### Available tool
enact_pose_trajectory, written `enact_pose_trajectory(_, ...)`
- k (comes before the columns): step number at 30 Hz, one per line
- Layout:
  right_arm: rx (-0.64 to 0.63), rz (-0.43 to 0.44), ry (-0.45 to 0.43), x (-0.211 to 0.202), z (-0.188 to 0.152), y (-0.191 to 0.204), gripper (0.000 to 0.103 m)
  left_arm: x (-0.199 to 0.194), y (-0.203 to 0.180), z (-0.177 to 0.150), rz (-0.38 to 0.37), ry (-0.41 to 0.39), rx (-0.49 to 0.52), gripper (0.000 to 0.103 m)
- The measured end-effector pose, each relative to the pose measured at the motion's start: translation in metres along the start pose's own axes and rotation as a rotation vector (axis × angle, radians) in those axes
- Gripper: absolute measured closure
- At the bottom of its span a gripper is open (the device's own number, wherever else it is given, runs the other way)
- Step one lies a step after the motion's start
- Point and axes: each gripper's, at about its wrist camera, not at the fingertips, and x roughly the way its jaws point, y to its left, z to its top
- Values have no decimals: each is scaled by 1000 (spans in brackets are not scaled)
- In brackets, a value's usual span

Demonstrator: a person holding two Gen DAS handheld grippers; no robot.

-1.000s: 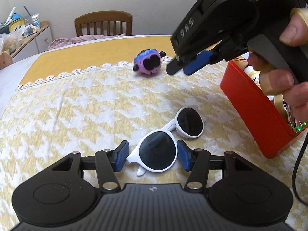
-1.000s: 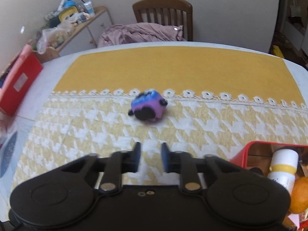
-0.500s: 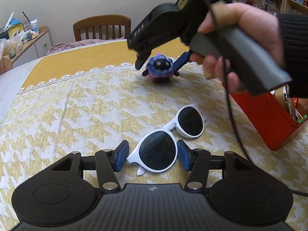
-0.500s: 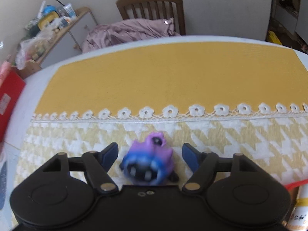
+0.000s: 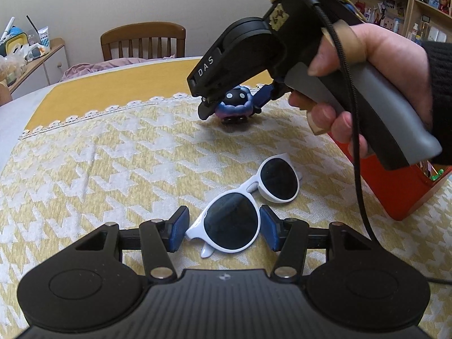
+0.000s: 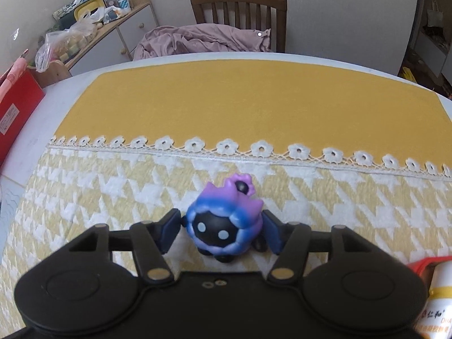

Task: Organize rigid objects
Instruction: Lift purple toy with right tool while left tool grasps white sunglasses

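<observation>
White sunglasses with dark lenses lie on the yellow houndstooth tablecloth. My left gripper is open, its blue pads on either side of the near lens, not pressing it. A purple and blue toy figure with a black face stands on the cloth between the open pads of my right gripper; the pads sit close to its sides. In the left wrist view the toy shows between the right gripper's fingers.
A red box with items in it stands at the right; a white bottle shows inside. A wooden chair with pink cloth is beyond the table's far edge. A cluttered sideboard stands at the far left.
My right gripper moved forward from near the red box, opened and came down around the toy, which now stands upright between its pads. My left gripper stayed around the sunglasses lens.
</observation>
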Motion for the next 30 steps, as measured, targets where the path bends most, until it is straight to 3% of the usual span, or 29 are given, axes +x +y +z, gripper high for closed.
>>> enact_pose_trajectory(5,48,15,-12,-21,-9,-5,42,-1,4,2,-7,10,-29,50)
enact_pose_trajectory(13,39,29,-35,-88,-42,-14,42,-17,6,3,21,2,-45,50)
enact_pose_trajectory(20,32,4,-45,-146,-77,-41,42,-35,2,4,65,-2,-37,50)
enact_pose_trajectory(30,74,-62,-73,-194,-128,-86,42,-61,-11,15,72,0,-93,51)
